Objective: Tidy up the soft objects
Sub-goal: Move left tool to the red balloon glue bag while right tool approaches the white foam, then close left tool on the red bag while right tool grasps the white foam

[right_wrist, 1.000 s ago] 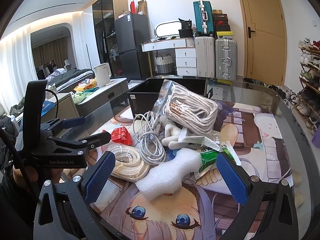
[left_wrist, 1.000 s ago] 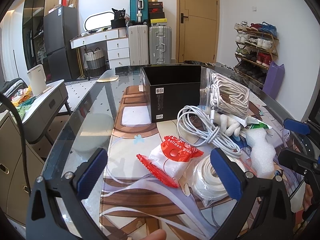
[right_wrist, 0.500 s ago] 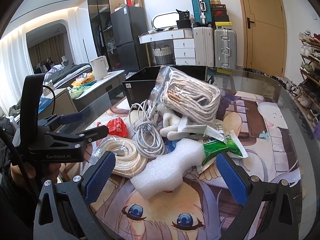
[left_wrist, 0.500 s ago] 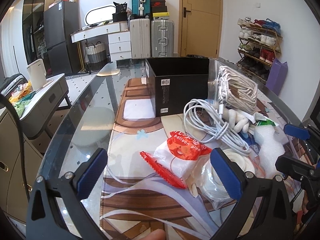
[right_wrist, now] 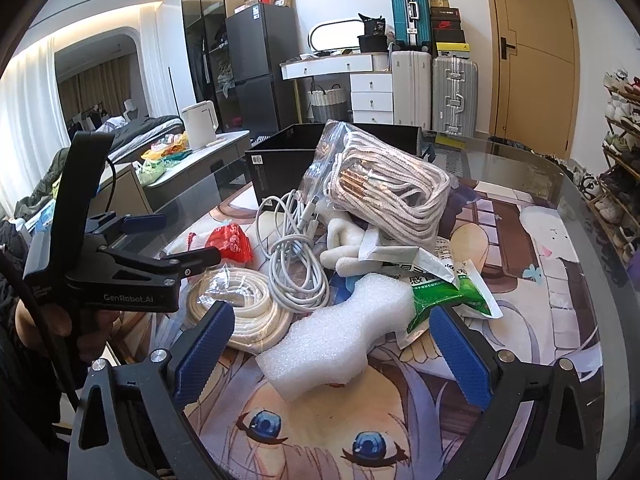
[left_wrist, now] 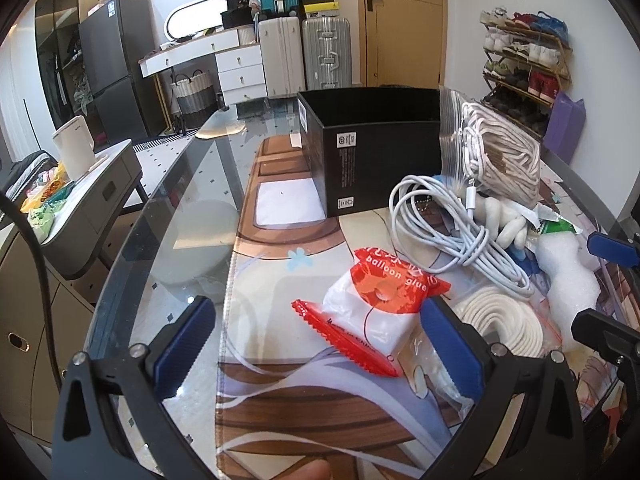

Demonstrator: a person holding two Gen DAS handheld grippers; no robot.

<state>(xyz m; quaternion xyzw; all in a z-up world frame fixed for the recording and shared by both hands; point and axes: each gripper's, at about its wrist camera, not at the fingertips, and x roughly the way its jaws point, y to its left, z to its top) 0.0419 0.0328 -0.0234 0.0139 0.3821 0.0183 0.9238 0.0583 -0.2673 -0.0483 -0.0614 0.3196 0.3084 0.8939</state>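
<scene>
A pile of soft items lies on the printed mat. My left gripper (left_wrist: pixel 316 344) is open, and the red-and-white balloon glue bag (left_wrist: pixel 376 312) sits just ahead between its fingers, untouched. A white cable bundle (left_wrist: pixel 448 232), a bagged rope (left_wrist: pixel 496 152) and a bagged coil of white tube (left_wrist: pixel 504 324) lie to the right. My right gripper (right_wrist: pixel 332 356) is open, straddling the near end of a white foam piece (right_wrist: pixel 340 336). Behind the foam lie a green packet (right_wrist: pixel 448 296), a white plush toy (right_wrist: pixel 344 248) and the rope bag (right_wrist: pixel 384 196). An open black box (left_wrist: pixel 372 148) stands behind the pile.
The mat lies on a glass table (left_wrist: pixel 180 208) with a curved left edge. My left gripper (right_wrist: pixel 176 240) shows at the left of the right wrist view, beside the red bag (right_wrist: pixel 230 244). Suitcases (left_wrist: pixel 304 52), a shoe rack (left_wrist: pixel 524 64) and a side cabinet (left_wrist: pixel 92 200) stand beyond.
Both grippers have moved forward and lower toward the pile. The balloon glue bag and the foam piece now sit closer between the fingers. Nothing was taken hold of.
</scene>
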